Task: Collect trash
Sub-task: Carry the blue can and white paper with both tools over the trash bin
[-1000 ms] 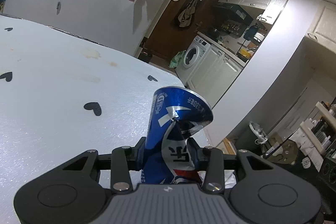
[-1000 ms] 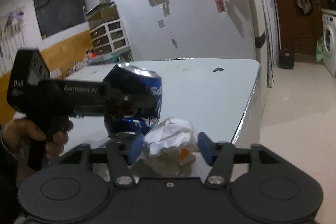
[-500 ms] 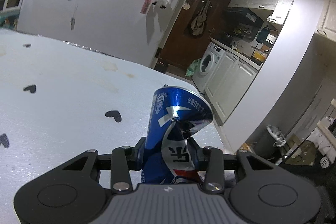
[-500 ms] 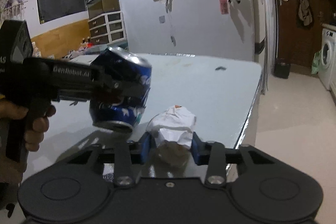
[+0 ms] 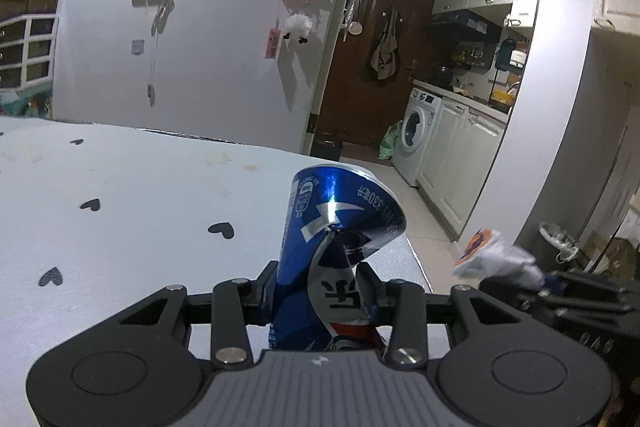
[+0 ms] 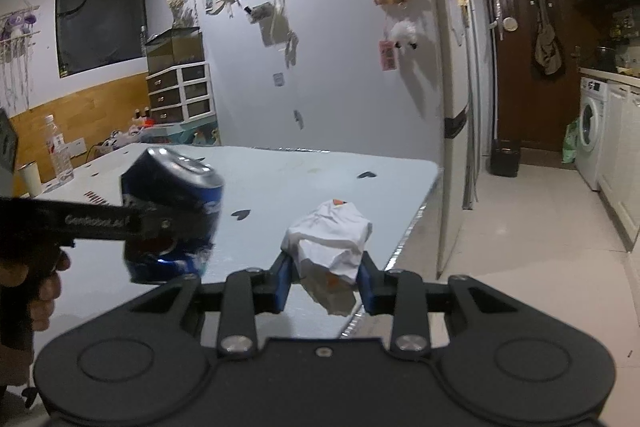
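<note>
So the left gripper (image 5: 320, 291) is clamped on a crushed blue can (image 5: 340, 227), lifted clear of the bench (image 5: 120, 207). The right gripper (image 6: 324, 283) pinches a paper wad (image 6: 328, 231), probably so both get binned together.

Both tools (image 5: 320, 301) (image 6: 324, 281) clamped, loaded.

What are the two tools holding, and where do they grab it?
The left tool pinches the crushed blue can at its dented lower half. The right tool squeezes the crumpled white paper by its sides.
</note>
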The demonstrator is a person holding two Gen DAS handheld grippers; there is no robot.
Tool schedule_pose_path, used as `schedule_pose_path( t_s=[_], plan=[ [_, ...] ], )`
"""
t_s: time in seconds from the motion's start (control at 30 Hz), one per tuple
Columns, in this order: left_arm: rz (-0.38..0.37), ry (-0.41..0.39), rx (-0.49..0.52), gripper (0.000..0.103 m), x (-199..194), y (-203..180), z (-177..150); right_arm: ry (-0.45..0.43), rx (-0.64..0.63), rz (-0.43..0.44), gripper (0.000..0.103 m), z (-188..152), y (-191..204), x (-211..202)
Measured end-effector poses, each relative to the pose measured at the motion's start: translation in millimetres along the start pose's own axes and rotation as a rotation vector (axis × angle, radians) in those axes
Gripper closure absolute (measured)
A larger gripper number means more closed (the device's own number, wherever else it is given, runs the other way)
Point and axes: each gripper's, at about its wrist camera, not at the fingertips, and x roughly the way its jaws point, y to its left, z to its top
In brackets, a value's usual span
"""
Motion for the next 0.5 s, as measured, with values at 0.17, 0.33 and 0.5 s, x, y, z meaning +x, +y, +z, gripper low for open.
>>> schedule_pose_path(
  t_s=[0.17,0.33,0.5],
  plan=[
    [0.010,-0.003,0.038,0.061,-9.6,-19.9,-4.7,-0.018,-0.001,-0.023,0.068,1.5,-7.8,-19.4],
    [0.010,-0.025,0.078,0.061,-22.5,-44.2,-4.8,-0.042,0.003,-0.044,0.068,2.9,-16.0,-41.7],
    [0.016,-0.040,0.103,0.061,-33.5,-66.5,-7.9,-0.059,0.009,-0.075,0.068,2.2,-26.3,-65.4]
  ],
)
